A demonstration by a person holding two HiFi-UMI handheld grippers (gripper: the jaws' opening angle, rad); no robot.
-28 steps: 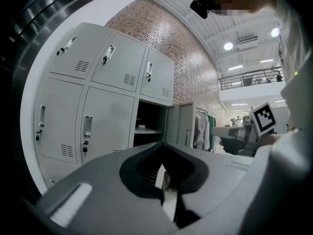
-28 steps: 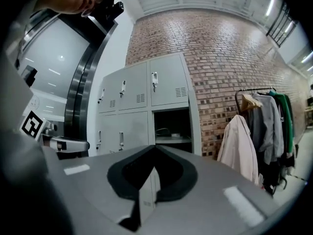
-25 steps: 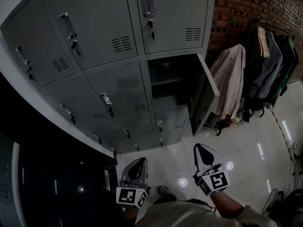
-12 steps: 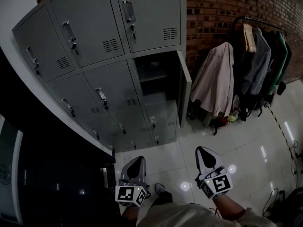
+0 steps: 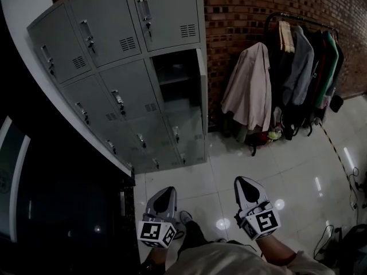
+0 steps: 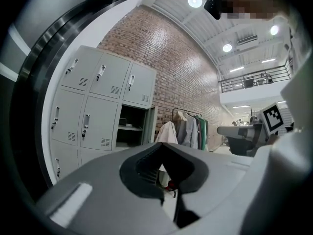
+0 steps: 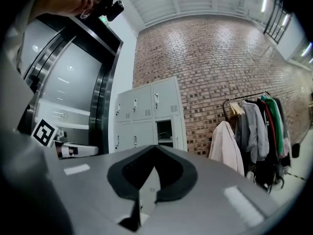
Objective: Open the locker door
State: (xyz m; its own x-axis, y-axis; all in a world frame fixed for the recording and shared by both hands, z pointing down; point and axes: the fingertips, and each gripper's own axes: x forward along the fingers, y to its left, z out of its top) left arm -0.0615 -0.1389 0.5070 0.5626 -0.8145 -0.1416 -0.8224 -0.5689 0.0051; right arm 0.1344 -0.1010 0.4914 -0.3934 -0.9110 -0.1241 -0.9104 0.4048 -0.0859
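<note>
Grey lockers point(image 5: 109, 62) sit at eleven o'clock, and one door point(image 5: 201, 96) stands open, long axis upright, its edge turned toward us. Left gripper point(image 5: 163, 192) and right gripper point(image 5: 245, 182) hang at six o'clock, well apart from it, jaws pinched together on nothing.

The grey metal door point(image 5: 202, 96) stands swung wide open, second row down, right column, baring its dark compartment point(image 5: 172, 79).

left gripper point(image 5: 165, 192): jaws closed together, nothing between them, aimed toward the open locker point(image 5: 179, 85), well apart from it | right gripper point(image 5: 245, 181): jaws closed together, empty, level beside the left one, equally far from the open locker | both held low, close to the body
</note>
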